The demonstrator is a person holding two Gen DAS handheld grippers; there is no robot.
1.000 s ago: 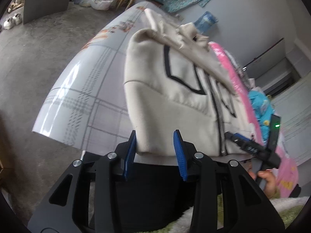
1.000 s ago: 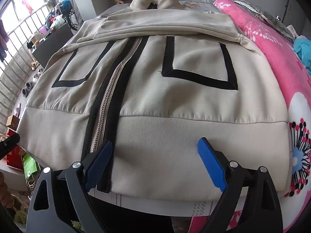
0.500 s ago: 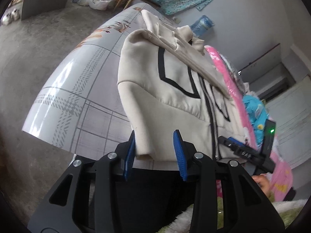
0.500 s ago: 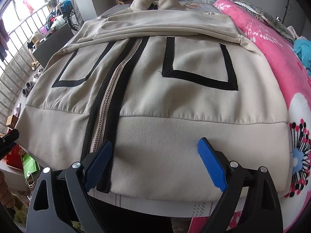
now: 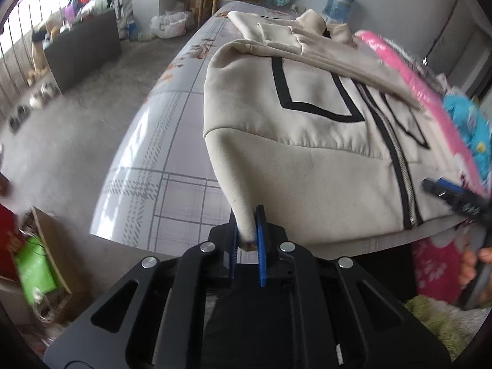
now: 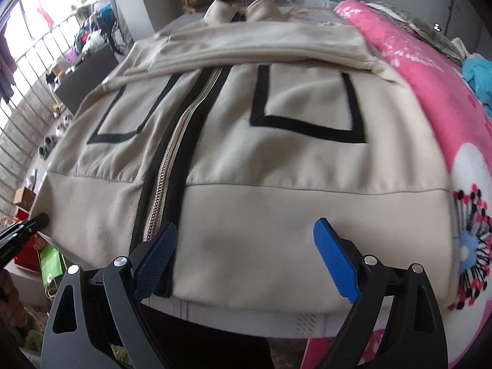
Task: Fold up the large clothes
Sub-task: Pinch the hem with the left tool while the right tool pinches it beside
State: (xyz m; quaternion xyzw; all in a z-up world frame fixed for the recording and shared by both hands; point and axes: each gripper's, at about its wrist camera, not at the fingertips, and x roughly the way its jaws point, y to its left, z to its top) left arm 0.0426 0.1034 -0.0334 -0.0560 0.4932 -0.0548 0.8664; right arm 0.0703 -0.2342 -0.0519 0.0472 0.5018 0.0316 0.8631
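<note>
both wrist views, close, share jacket (image 5: pixel 307 153).

— What's the left tool (image 5: pixel 248 240) doing?
— Tilted steeply down, its blue pads closing on a pinch of cloth.
— And the right tool (image 6: pixel 246 258)?
— Also angled down, fingers spread wide, gripping nothing. A hand (image 5: pixel 475 264) holds it.

I see a bed (image 5: pixel 172 184) covered by a grey-white checked sheet with a glossy sheen. A beige zip-front jacket (image 6: pixel 246 160) lies flat on it, front up, sleeves folded across the chest. A pink floral blanket (image 6: pixel 430 117) lies beside the jacket, touching its edge.
</note>
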